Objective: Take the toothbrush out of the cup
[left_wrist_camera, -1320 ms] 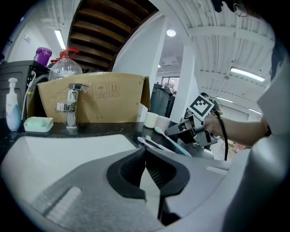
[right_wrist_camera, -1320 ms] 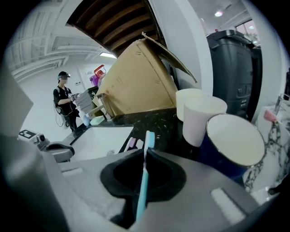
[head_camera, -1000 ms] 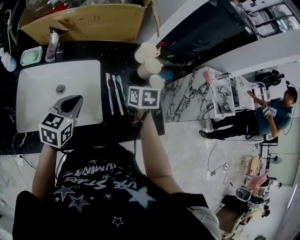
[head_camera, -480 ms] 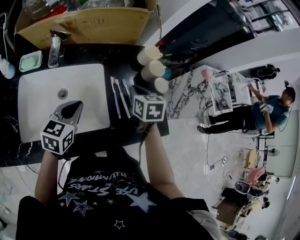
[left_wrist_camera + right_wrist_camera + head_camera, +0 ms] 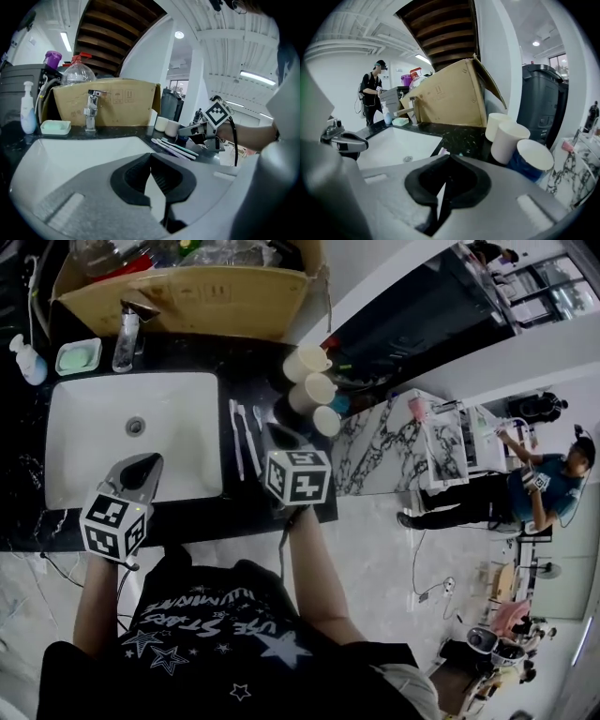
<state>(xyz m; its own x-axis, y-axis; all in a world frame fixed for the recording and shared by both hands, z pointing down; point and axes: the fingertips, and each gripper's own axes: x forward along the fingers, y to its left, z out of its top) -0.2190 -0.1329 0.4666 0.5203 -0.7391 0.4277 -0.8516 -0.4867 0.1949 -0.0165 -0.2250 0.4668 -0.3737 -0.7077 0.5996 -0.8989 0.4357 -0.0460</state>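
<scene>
Three toothbrushes (image 5: 237, 440) lie side by side on the black counter, between the sink and the cups; the left gripper view shows the toothbrushes (image 5: 176, 148) too. Two cream cups (image 5: 310, 377) and a blue cup (image 5: 327, 420) lie tipped in a row at the counter's right end. The cream cups (image 5: 506, 137) and the blue cup (image 5: 532, 162) appear empty. My right gripper (image 5: 281, 439) hovers just right of the toothbrushes, shut and holding nothing. Over the sink's front rim, my left gripper (image 5: 139, 472) is shut and empty.
A white sink (image 5: 84, 442) fills the counter's left half, with a faucet (image 5: 127, 329), a green soap dish (image 5: 78, 355) and a pump bottle (image 5: 28, 362) behind it. A cardboard box (image 5: 187, 292) stands at the back. The counter's right edge drops to the floor, where a person (image 5: 525, 486) stands far off.
Both grippers have drawn back slightly toward the counter's front edge, the right one away from the cups. Both stay shut. The toothbrushes and cups have not moved.
</scene>
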